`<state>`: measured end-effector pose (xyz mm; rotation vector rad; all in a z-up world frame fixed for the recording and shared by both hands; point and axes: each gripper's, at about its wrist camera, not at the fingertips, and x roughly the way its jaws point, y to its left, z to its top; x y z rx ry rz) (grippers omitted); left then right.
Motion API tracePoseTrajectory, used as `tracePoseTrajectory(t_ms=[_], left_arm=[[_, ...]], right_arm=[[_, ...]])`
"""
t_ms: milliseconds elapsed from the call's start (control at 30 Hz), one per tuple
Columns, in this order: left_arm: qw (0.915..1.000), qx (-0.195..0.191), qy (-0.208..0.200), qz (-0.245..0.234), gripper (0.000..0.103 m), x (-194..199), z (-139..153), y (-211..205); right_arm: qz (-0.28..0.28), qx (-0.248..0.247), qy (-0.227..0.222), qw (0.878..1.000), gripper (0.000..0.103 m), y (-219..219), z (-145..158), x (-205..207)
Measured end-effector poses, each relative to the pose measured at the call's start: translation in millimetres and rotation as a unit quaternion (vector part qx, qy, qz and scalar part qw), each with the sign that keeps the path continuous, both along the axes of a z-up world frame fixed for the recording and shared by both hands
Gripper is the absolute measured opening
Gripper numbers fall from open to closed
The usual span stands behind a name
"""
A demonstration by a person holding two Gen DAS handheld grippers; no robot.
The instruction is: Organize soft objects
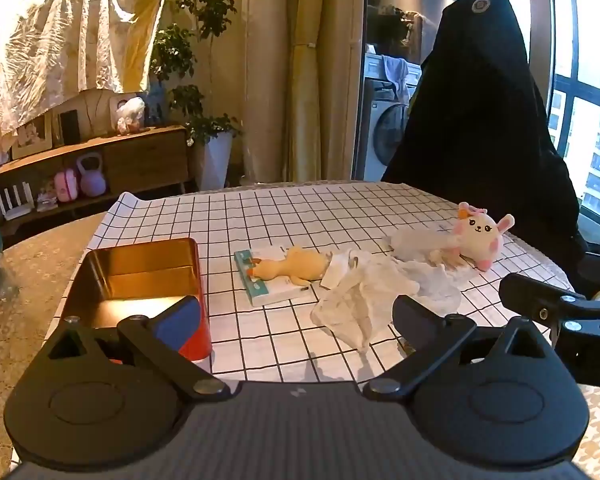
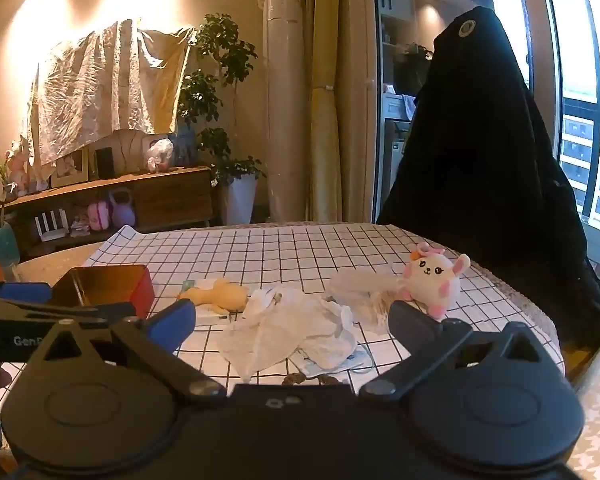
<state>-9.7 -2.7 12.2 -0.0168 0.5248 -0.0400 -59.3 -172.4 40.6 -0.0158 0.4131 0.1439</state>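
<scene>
Desk (image 1: 52, 248), rounded edge, pale speckled top, largely covered by a white cloth with black grid lines (image 1: 284, 208). On the cloth, from left to right in the left wrist view: an open red tin with gold interior (image 1: 140, 276); a flat teal-and-white packet (image 1: 260, 284) with a yellow plush duck (image 1: 292, 268) lying across it; a heap of crumpled white fabric (image 1: 364, 300); a white and pink plush bunny (image 1: 480, 232) resting against a translucent white bundle (image 1: 416, 244).
</scene>
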Motion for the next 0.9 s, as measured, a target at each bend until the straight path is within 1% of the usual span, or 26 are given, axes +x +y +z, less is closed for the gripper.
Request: tracePoseTrajectory(t_ms=[300,433,567,667,767,900], left_arm=[[0.9998,-0.014,-0.006,-0.013,0.103,-6,7,-2],[0.9997,-0.013,-0.004,-0.018,0.103,-5,7,-5],[0.9997,-0.012,-0.001,-0.020,0.103,-2,6,-6],[0.9997,-0.018,-0.001,-0.018,0.103,1,5,-5],[0.9996,-0.022,0.005,-0.017,0.103,4,3,-3],[0.9995,-0.026,-0.001,-0.018,0.103,6,1,1]], right_arm=[[-0.005,0.000,-0.003,1.000,0.102,-3,4,-5],[-0.009,-0.015,-0.009,1.000,0.100,-3,3,-5],[-0.007,-0.010,-0.008,1.000,0.101,-4,3,-4],[-0.005,-0.001,-0.009,1.000,0.101,-7,3,-3],[-0.003,-0.003,-0.008,1.000,0.101,-7,3,0],[-0.001,0.002,0.001,1.000,0.101,-8,2,5]])
